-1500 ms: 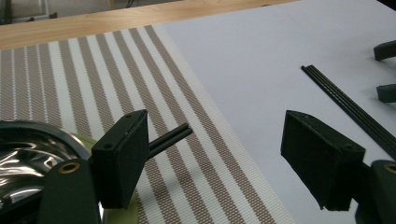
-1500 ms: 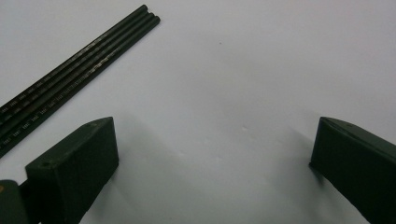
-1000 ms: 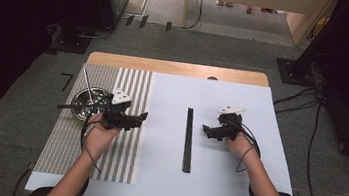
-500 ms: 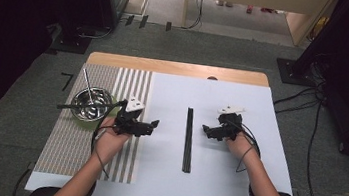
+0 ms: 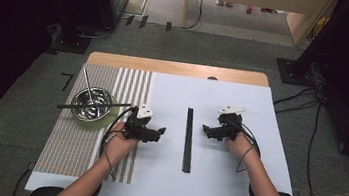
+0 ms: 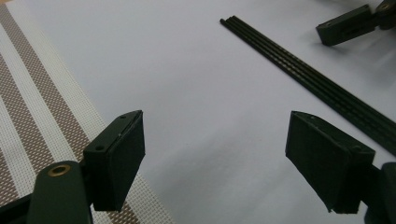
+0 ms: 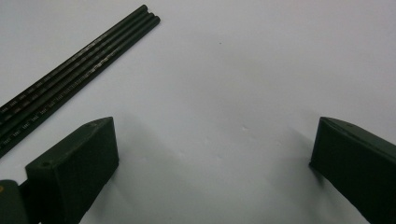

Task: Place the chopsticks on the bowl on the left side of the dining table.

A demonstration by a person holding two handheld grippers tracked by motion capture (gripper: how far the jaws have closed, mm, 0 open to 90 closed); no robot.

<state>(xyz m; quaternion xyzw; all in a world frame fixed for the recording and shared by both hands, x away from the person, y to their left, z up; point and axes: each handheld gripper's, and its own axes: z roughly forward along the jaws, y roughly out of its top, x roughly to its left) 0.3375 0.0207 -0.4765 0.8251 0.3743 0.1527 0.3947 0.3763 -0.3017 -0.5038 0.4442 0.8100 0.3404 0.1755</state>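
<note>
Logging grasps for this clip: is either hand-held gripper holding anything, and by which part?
Nothing is held. The left hand-held gripper and right hand-held gripper are both open over the white sheet, beside the black rods.

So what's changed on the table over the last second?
The left gripper, jaws open and empty, moved right, away from the steel bowl and toward the black sticks. The right gripper, the sticks and the bowl stayed put.

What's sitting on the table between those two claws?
In the high view, a bundle of black sticks lies lengthwise on the white sheet between the left claw and the right claw, touching neither.
</note>
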